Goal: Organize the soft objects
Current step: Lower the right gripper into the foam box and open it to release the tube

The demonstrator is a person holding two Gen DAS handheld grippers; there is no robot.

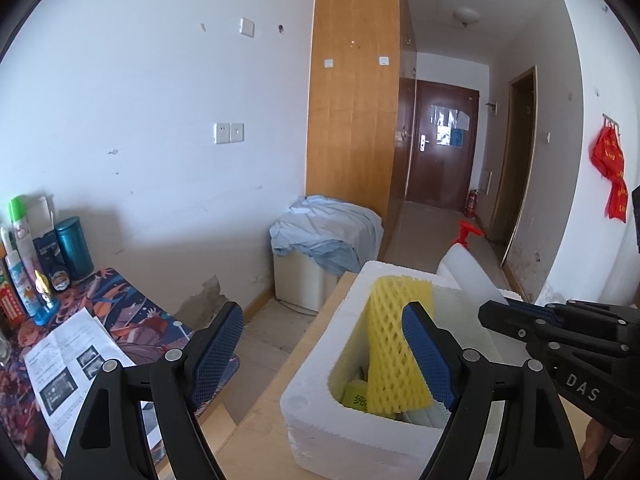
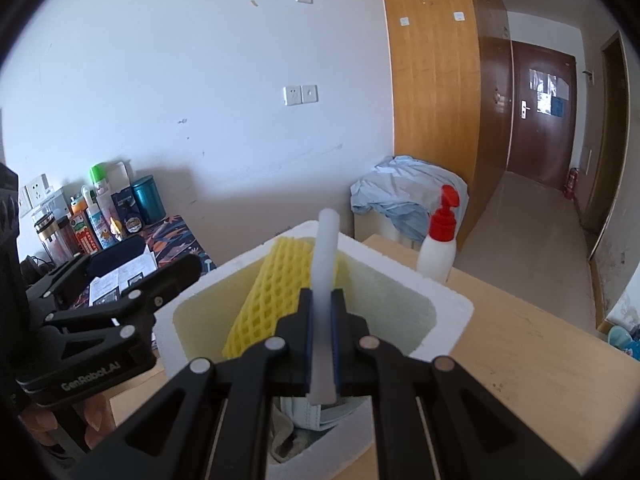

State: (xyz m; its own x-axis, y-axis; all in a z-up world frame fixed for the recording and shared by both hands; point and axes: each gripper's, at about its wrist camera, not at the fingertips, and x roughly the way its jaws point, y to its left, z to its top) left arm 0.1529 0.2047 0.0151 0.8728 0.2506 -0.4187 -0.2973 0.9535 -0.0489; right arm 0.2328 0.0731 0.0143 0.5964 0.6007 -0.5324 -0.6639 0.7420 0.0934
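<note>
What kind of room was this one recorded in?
Most likely a dorm or small apartment room. A wooden wardrobe stands by a hallway ending in a brown entry door, and a desk mat crowded with toiletry bottles sits along the wall.

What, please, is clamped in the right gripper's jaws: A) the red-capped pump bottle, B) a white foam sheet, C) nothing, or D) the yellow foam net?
B: the right gripper is shut on a thin white foam sheet held above the white foam box, while the yellow foam net rests inside it.
</note>
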